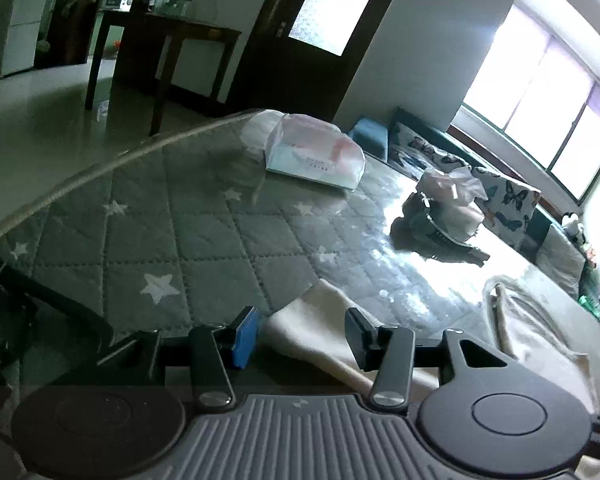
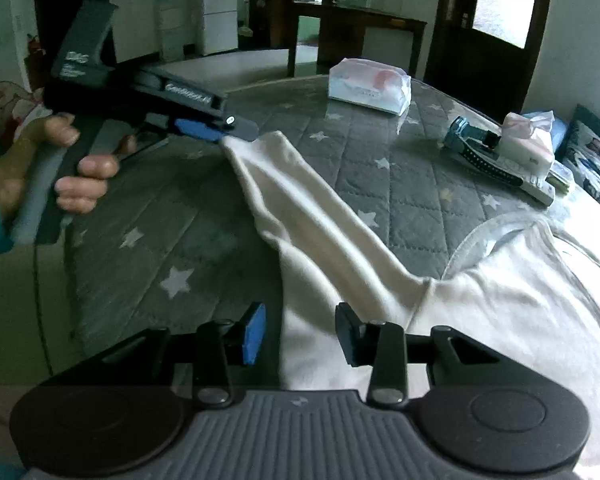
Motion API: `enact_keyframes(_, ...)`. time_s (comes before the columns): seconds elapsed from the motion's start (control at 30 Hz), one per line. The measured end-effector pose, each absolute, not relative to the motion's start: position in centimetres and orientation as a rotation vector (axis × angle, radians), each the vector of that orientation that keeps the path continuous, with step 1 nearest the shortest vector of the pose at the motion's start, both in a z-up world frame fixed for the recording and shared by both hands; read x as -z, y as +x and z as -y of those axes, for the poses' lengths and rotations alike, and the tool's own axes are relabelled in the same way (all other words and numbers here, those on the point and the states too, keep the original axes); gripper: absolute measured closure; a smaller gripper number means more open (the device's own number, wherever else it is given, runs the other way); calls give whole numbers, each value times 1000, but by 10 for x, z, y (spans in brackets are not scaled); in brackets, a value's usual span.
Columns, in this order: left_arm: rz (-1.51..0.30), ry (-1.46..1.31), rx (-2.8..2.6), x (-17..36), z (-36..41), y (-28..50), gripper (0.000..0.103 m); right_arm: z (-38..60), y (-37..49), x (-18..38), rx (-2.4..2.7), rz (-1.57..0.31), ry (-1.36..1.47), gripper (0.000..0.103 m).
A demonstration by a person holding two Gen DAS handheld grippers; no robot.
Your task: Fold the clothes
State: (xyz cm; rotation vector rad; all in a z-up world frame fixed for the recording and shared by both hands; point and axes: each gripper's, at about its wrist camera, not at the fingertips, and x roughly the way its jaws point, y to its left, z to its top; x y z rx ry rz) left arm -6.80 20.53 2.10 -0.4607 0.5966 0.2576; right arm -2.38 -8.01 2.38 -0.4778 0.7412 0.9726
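Cream top (image 2: pixel 480 320) lies lower right on the quilt (image 2: pixel 180 200), sleeve (image 2: pixel 300 208) stretched toward upper left. Left gripper (image 2: pixel 236 132) spread at the cuff, not pinching; right gripper (image 2: pixel 300 332) spread over the shoulder. Risk: loose sleeve slumps and bunches, so fold goes crooked.

Soft cream cloth garment (image 2: pixel 480 312), quilted cover (image 2: pixel 172 216)

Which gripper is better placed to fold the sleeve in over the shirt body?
Probably left. The left gripper is at the tip of the cream sleeve, jaws apart. The right gripper hovers open over the shirt body.
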Motion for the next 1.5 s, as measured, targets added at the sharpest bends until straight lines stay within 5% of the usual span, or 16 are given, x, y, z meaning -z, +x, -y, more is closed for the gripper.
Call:
enact_keyframes(0.13,-610,-413,-277,-17,-202,-61,62,70,-15,-15,-957,-749,-450,75)
enact_keyframes(0.2,-617,-397,-288,-16,-202,-56,86,67,-14,-14,-952,-738,-454,85)
enact_keyframes(0.3,-606,-396,-311,-17,-206,-47,97,65,-15,-15,-956,-744,-462,98)
enact_keyframes(0.9,-409,-306,-142,-99,-155,-33,98,91,-29,-20,-1011,-837,-407,91)
enact_keyframes(1.23,-311,-198,219,-151,-44,-47,98,178,-25,-62,-831,-764,-292,87)
enact_keyframes(1.5,-394,-118,516,-135,62,-36,95,271,-5,-68,-582,-767,-139,87)
